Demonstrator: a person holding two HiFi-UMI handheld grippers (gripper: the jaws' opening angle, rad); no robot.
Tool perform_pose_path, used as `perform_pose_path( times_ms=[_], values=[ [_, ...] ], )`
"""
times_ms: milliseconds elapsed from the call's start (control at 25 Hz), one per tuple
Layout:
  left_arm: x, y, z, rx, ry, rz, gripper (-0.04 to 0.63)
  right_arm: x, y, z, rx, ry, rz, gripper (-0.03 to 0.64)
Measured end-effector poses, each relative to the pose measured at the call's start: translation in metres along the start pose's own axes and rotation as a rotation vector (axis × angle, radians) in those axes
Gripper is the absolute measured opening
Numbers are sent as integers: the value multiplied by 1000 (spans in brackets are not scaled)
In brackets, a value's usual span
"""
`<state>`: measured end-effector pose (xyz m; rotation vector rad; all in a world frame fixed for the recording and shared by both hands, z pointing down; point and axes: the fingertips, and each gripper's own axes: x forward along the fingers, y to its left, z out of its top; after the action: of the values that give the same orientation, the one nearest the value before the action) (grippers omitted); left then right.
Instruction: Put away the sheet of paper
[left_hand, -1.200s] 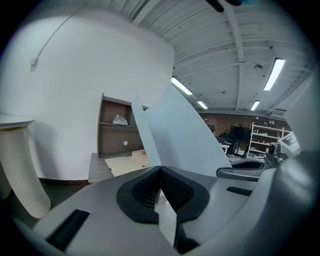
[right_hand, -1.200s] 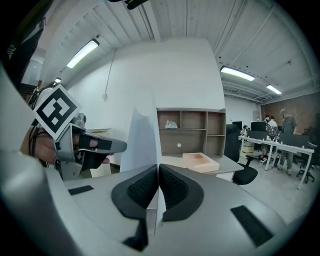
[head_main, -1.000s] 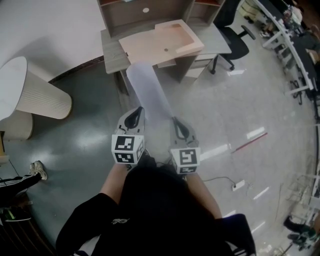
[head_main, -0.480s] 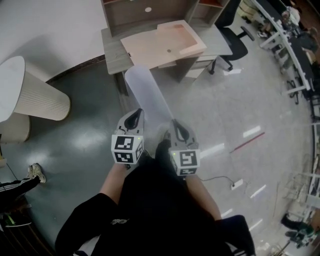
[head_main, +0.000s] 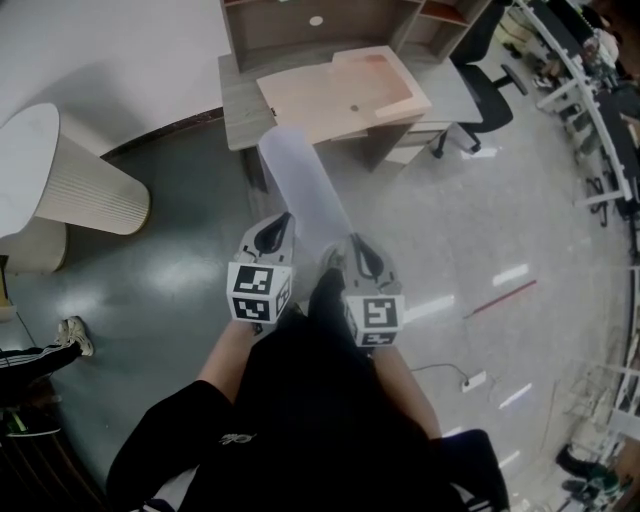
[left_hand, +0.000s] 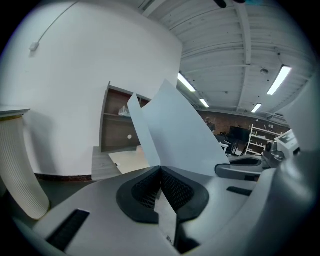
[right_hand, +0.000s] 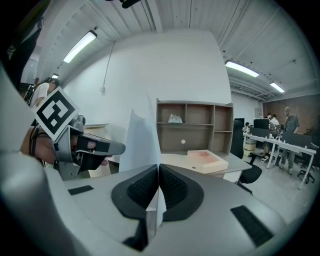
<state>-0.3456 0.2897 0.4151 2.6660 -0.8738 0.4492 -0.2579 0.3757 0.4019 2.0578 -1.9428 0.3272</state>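
Note:
A pale sheet of paper (head_main: 302, 190) stretches forward in the air from both grippers toward the desk. In the head view my left gripper (head_main: 276, 224) is shut on the sheet's near left corner and my right gripper (head_main: 355, 245) is shut on its near right corner. The left gripper view shows the sheet (left_hand: 180, 135) rising out of the closed black pads (left_hand: 145, 192). In the right gripper view the sheet (right_hand: 141, 140) stands edge-on between the closed pads (right_hand: 175, 192). A shallow pinkish wooden box (head_main: 372, 85) lies on the grey desk (head_main: 240, 100) ahead.
Open wooden shelves (head_main: 310, 25) stand behind the desk. A black office chair (head_main: 490, 75) is at its right. A white ribbed round stand (head_main: 70, 185) sits at the left on the dark floor. Someone's shoe (head_main: 72, 335) shows at the far left. A cable and socket strip (head_main: 470, 380) lie on the floor.
The desk and box have shifted slightly right and nearer in the head view. Both grippers keep the same hold on the sheet.

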Motion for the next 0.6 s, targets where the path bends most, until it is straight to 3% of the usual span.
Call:
perform_pose_path(
  times_ms=[600],
  values=[
    [110, 6, 31, -5, 76, 29, 44, 85, -80, 2, 49, 54, 51, 17]
  ],
)
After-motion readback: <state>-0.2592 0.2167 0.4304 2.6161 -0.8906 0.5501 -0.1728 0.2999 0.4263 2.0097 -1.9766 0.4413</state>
